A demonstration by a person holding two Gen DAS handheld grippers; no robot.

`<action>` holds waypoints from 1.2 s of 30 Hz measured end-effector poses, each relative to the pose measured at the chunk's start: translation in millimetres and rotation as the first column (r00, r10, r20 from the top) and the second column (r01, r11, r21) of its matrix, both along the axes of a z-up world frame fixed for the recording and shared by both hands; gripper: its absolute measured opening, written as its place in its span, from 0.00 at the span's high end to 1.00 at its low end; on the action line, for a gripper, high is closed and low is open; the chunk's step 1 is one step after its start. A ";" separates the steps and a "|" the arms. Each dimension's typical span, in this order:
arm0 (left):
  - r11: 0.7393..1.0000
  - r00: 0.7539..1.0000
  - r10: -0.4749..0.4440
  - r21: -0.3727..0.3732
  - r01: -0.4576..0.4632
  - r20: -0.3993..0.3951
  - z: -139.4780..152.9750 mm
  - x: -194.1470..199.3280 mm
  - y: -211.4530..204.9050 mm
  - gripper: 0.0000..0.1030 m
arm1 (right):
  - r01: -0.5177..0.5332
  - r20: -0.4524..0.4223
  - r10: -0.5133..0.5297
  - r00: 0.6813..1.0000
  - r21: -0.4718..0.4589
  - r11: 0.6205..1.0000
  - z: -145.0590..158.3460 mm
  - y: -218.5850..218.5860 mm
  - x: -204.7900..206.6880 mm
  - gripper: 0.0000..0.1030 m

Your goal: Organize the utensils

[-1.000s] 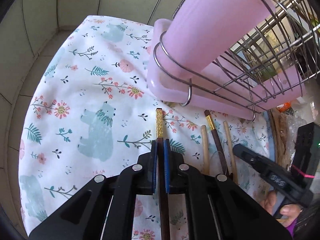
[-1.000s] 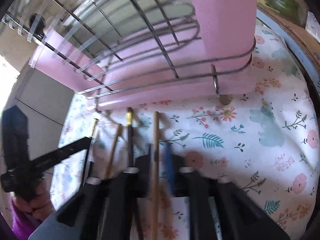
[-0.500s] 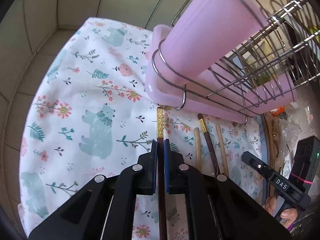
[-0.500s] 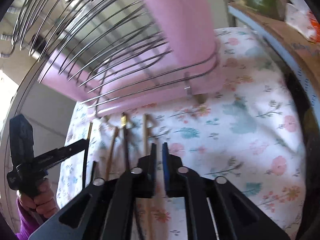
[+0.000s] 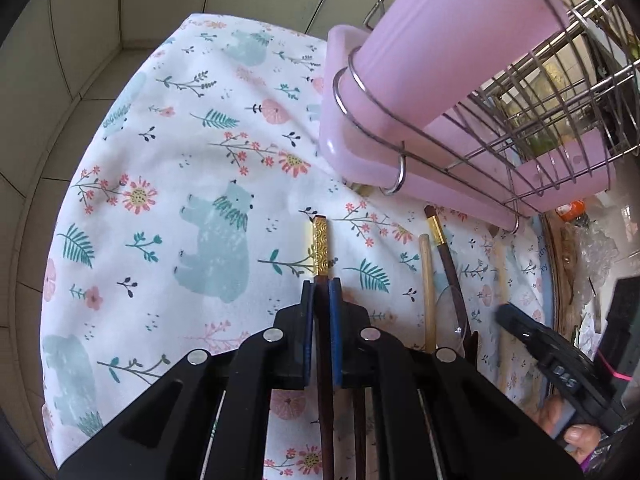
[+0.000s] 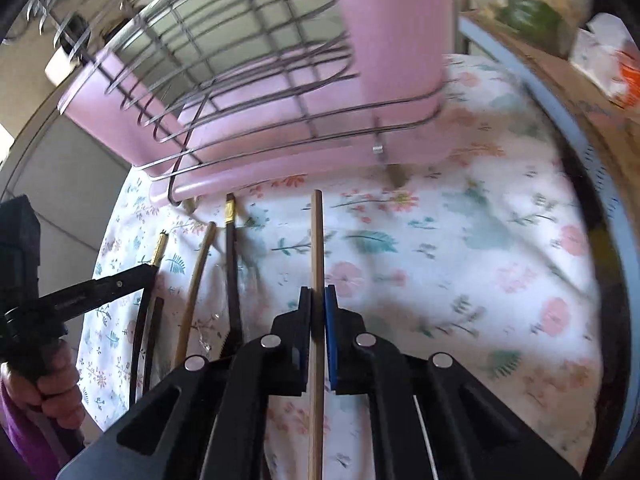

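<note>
Floral cloth (image 5: 168, 184), pink rack (image 5: 460, 128) beyond chopsticks (image 5: 430, 280).

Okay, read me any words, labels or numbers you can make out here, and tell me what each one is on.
"DAS": white letters on the black arm of the right gripper, seen from the left wrist view.
White lettering on the left gripper: too small to read.
Faint print on the blue table rim: too blurred to read.

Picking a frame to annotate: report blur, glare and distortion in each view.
Left wrist: sharp, evenly lit; fisheye bends the pink dish rack; only the right gripper at the edge smears. Right wrist: motion blur over the floral cloth and rack, while the bamboo chopstick stays crisp; bright window glare upper left.
</note>
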State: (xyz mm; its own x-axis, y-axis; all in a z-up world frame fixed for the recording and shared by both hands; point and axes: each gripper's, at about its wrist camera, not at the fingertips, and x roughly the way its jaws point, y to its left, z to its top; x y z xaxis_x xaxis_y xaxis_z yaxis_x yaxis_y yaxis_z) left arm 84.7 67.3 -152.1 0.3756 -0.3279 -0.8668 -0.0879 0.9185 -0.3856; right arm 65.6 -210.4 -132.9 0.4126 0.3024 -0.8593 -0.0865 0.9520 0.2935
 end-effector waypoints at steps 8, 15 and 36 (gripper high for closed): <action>0.995 0.999 -0.035 0.096 0.033 0.019 -0.1 1.5 -17.6 0.92 | 0.087 -0.089 -0.079 0.993 0.083 0.993 -8.3 -30.5 -5.8 0.88; 0.995 0.999 -0.036 0.095 0.037 -0.017 -0.1 9.7 -22.0 0.92 | 0.096 -0.062 -0.088 0.994 0.139 0.986 11.0 -57.5 -12.1 0.82; 0.988 0.998 -0.057 0.143 0.055 0.012 -2.8 4.3 -25.9 0.92 | 0.057 0.061 -0.064 0.996 0.100 0.993 13.5 -69.6 -8.8 0.81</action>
State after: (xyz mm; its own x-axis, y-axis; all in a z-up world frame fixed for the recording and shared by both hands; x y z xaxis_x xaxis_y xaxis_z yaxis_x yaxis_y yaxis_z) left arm 89.0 41.4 -154.9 0.3747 -0.2220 -0.9002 -0.0295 0.9676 -0.2509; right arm 56.8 -280.0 -119.4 0.4856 0.3569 -0.7980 -0.0510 0.9229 0.3817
